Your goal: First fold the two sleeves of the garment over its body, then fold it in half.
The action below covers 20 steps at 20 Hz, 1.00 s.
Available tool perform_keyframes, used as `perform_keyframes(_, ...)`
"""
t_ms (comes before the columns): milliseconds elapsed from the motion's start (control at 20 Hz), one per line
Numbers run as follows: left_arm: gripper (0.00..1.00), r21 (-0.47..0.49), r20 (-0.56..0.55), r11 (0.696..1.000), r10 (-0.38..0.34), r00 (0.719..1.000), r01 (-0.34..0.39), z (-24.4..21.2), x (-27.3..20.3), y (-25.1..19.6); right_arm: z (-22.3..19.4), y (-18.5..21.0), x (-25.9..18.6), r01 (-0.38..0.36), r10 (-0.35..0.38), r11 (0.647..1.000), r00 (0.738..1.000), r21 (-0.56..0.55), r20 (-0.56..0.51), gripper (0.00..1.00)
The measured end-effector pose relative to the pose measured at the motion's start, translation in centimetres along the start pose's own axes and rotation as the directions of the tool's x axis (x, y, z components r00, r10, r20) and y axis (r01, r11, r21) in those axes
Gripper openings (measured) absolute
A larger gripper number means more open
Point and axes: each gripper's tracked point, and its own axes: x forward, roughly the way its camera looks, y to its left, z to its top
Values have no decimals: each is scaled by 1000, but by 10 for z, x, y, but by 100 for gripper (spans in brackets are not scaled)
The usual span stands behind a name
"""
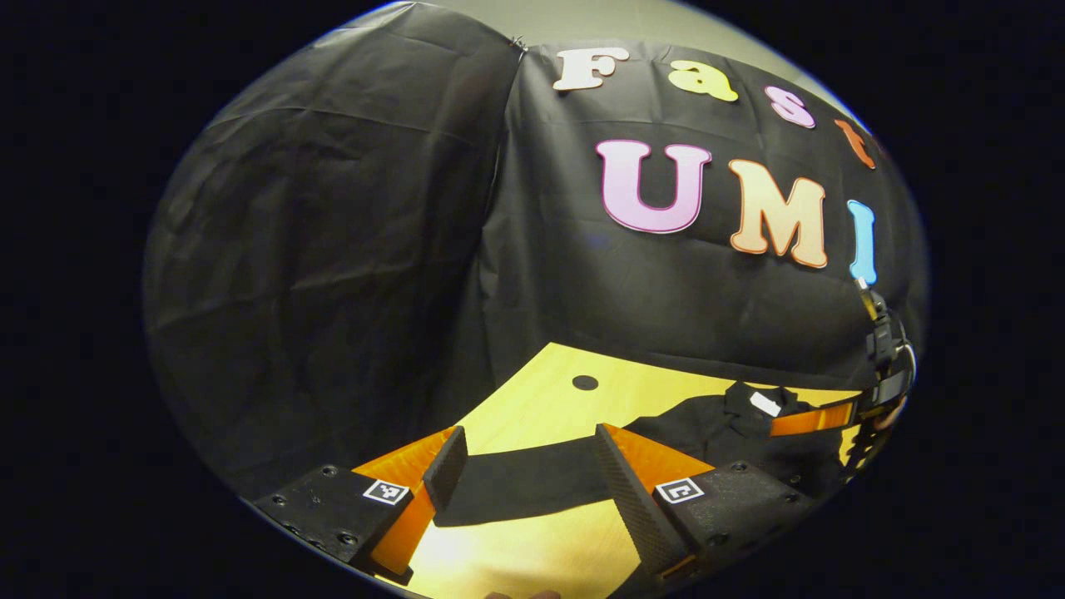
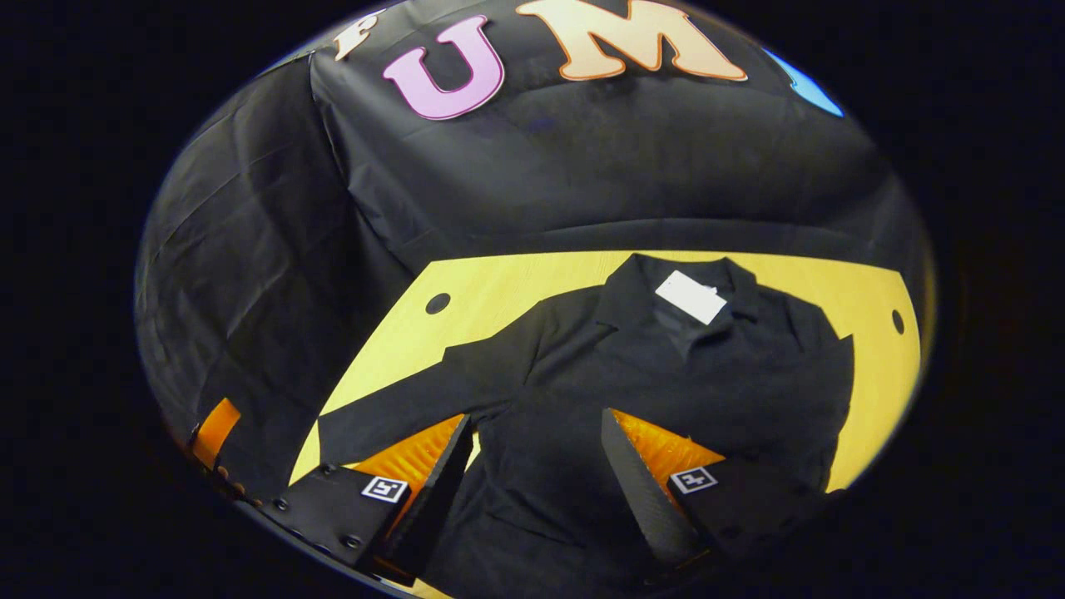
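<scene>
Setting: recording booth, staged rather than domestic. Walls were draped black cloth (image 1: 333, 249), creased and pinned at a corner seam. One pale wooden counter (image 2: 516, 291) with round holes (image 2: 438, 303) stood against the drapes.

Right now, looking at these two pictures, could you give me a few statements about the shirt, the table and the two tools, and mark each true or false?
1. The black shirt lies on a yellow wooden table. True.
2. The left tool is clamped shut on the sleeve. False: its jaws stand open, with the sleeve stretched out on the table between them.
3. A white label sits at the collar. True.
4. The sleeve seen at the left in the right gripper view is already folded over the body. False: it stretches out sideways across the table.
5. The right tool is open above the shirt's body. True.
</scene>
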Motion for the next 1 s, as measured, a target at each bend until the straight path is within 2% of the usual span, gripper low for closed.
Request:
perform_keyframes(150, 92, -4, -85, 998, 57, 995, -58, -30, 15, 17, 2, -6, -27, 16, -15, 1000, 999, -12, 41, 98)
perform_keyframes(300, 92, -22, -177, 989, 139, 974, -145, -65, 29, 36, -7, -20, -57, 71, -68, 993, 997, -93, 37, 98)
perform_keyframes(500, 92, 29, -341, 969, 241, 909, -246, -120, 40, 69, -5, -18, -97, 122, -104, 975, 989, -188, 105, 98)
perform_keyframes(700, 92, 59, -448, 962, 263, 855, -265, -144, 48, 77, -3, -6, -131, 122, -92, 973, 984, -197, 155, 98)
perform_keyframes(850, 91, 99, -492, 961, 274, 827, -259, -141, 48, 76, 1, -8, -155, 146, -109, 973, 973, -180, 201, 98)
perform_keyframes(1000, 94, 117, -531, 961, 274, 802, -251, -153, 52, 73, 7, -17, -182, 189, -146, 970, 956, -155, 255, 98)
